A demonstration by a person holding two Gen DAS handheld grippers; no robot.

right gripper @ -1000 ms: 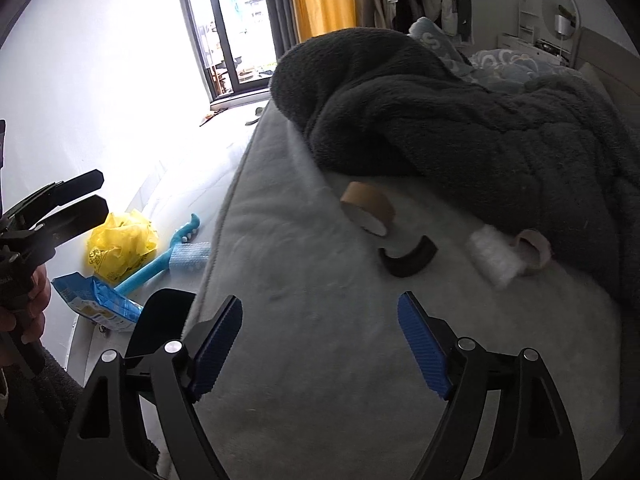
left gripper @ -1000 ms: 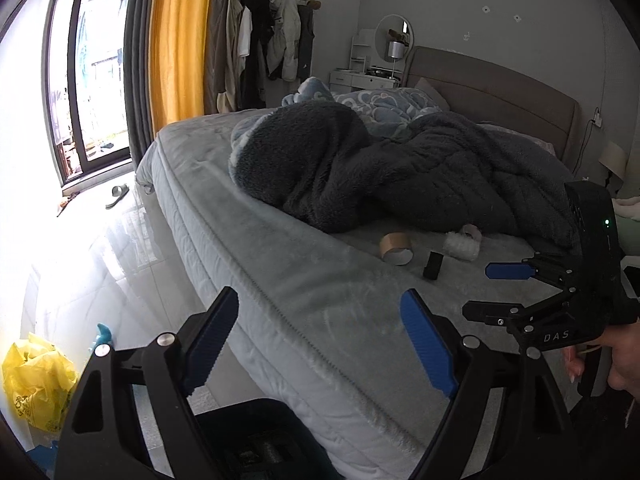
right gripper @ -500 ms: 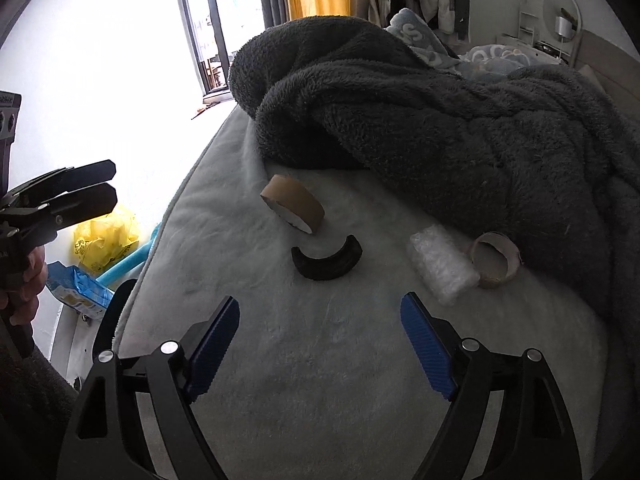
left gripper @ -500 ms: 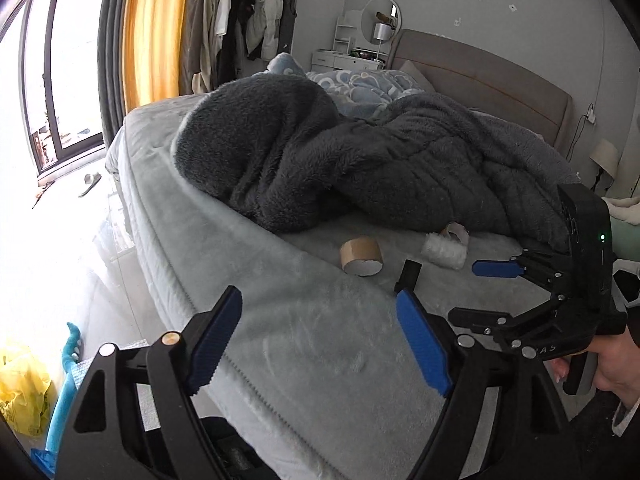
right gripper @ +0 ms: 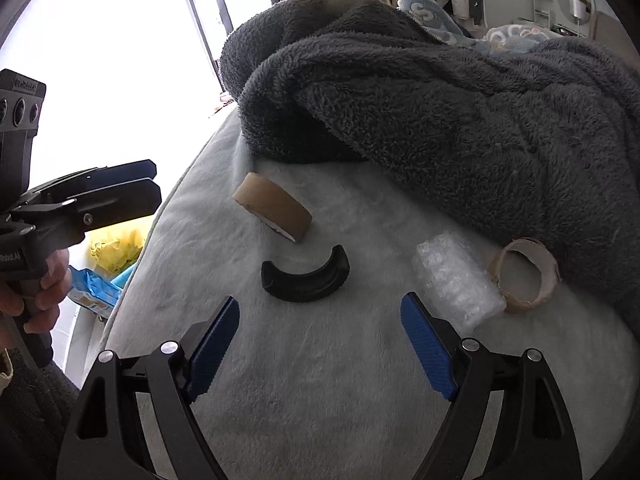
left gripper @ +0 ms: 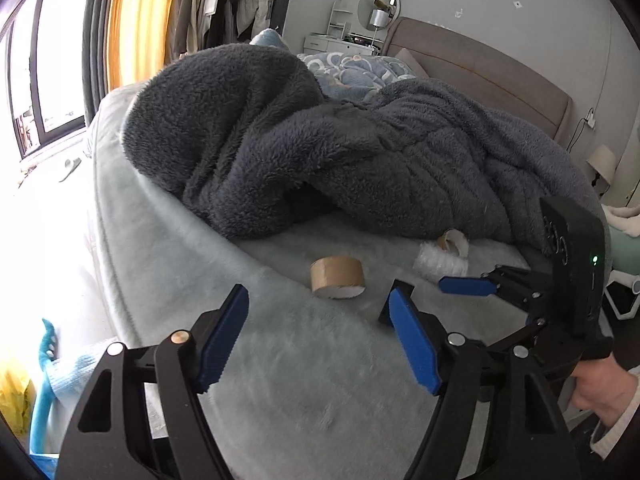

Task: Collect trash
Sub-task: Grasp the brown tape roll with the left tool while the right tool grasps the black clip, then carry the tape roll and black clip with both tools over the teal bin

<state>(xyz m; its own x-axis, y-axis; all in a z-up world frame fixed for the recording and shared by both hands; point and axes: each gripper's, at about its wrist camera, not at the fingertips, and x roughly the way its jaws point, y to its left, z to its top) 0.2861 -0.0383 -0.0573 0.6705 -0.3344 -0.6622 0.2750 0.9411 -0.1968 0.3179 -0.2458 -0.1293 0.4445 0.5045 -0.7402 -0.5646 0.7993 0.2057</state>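
Observation:
Trash lies on the pale grey bed (right gripper: 320, 380): a brown tape roll (right gripper: 274, 206), a black curved plastic piece (right gripper: 306, 278), a clear bubble-wrap wad (right gripper: 456, 280) and an empty cardboard tape core (right gripper: 524, 276). My right gripper (right gripper: 320, 344) is open and empty, just short of the black piece. My left gripper (left gripper: 320, 340) is open and empty over the bed edge, short of the tape roll (left gripper: 338, 278). The left wrist view also shows the bubble wrap (left gripper: 440, 262), the core (left gripper: 454, 240) and the right gripper (left gripper: 476, 300).
A dark grey fleece blanket (right gripper: 460, 92) is heaped right behind the trash. On the floor to the left lie a yellow plastic bag (right gripper: 114, 250), a blue packet (right gripper: 94, 288) and a blue brush (left gripper: 44, 392). A headboard (left gripper: 480, 68) and dresser stand beyond.
Both grippers have moved forward over the bed towards the trash. The items look larger and nearer, and the black piece now sits just ahead of my right fingers.

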